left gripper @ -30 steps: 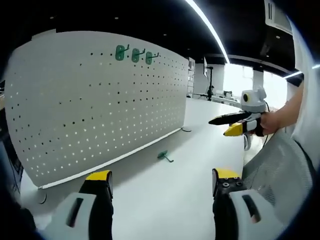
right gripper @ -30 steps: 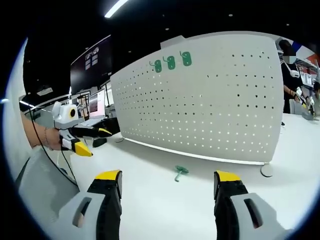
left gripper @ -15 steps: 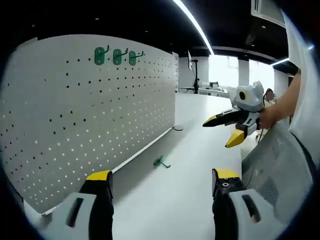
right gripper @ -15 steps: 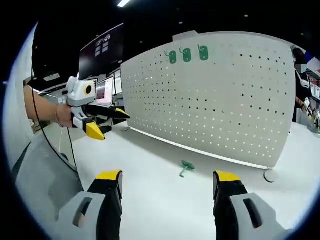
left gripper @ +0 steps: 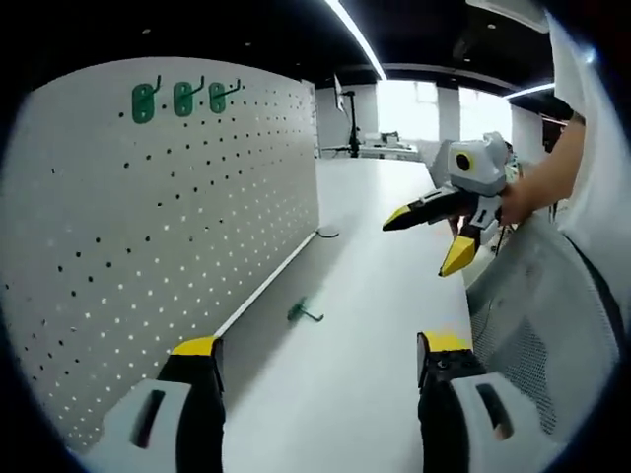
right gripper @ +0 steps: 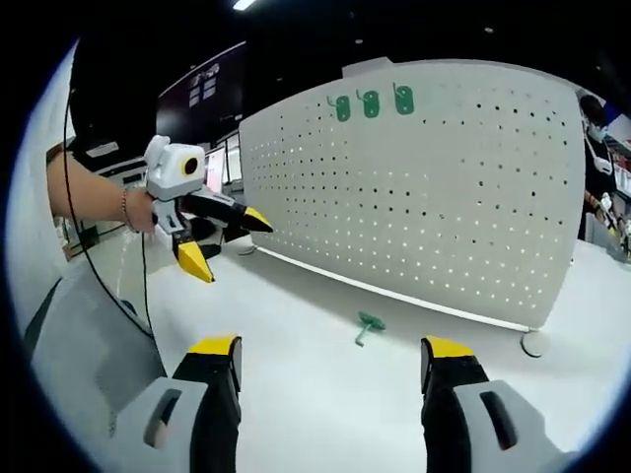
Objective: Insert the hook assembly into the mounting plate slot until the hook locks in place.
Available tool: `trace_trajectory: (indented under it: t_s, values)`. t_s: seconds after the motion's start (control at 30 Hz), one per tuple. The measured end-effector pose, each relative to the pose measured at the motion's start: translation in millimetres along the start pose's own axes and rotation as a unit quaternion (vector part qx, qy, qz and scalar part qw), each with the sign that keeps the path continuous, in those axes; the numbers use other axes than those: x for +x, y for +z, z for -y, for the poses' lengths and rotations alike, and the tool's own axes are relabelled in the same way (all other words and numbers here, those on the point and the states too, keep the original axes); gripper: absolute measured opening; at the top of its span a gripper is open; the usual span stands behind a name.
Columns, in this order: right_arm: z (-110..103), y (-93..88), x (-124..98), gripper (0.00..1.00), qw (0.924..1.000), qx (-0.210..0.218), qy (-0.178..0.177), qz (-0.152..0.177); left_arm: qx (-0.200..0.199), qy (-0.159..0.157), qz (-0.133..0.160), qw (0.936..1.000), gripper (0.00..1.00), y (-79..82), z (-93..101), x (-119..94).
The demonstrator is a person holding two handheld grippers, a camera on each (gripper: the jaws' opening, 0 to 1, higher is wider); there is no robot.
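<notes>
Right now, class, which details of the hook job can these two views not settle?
- Loose green hook on the table: too small in both views to show its locking end.
- Three mounted hooks: their seating in the pegboard is too small.
- Pegboard's left end: cut off by the left gripper view's edge.

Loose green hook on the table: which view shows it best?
Right gripper view: the loose green hook lies nearly centred between that gripper's jaws, round base and stem both distinguishable. In the left gripper view the hook looks smaller and more edge-on, close to the pegboard's foot.
</notes>
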State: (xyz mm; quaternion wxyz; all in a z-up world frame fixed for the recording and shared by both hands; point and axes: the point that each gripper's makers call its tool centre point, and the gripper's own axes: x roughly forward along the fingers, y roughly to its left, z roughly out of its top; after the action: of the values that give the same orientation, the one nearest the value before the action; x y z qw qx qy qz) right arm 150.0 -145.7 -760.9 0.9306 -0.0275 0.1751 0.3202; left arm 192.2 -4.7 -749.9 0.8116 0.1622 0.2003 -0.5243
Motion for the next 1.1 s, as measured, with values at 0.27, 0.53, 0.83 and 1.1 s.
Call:
trace_trajectory:
  t_s: [0.27, 0.53, 0.83, 1.1]
  values:
    - [1, -2.8, 0, 0.72, 1.0000, 0.003, -0.001, -0.004, 0.020, -0.021, -0.033, 0.9990, 0.83, -7.0, -0.7, 11]
    - [-1, -3.2, 0, 0.72, 1.0000, 0.000, 0.000, -0.007, 0.030, -0.040, -0.060, 0.9969, 0.84, -16.2, -3.5, 22]
    - [1, -2.8, -3, 0.71, 1.0000, -0.003, -0.003, -0.006, 0.052, -0.066, -0.099, 0.9915, 0.84, -24.6, -3.6, 35]
    - [-2, -5.7, -1, 0.71, 0.9999, -0.003, 0.004, -0.010, 0.066, -0.081, -0.121, 0.9872, 0.84, -26.2, -6.0, 48]
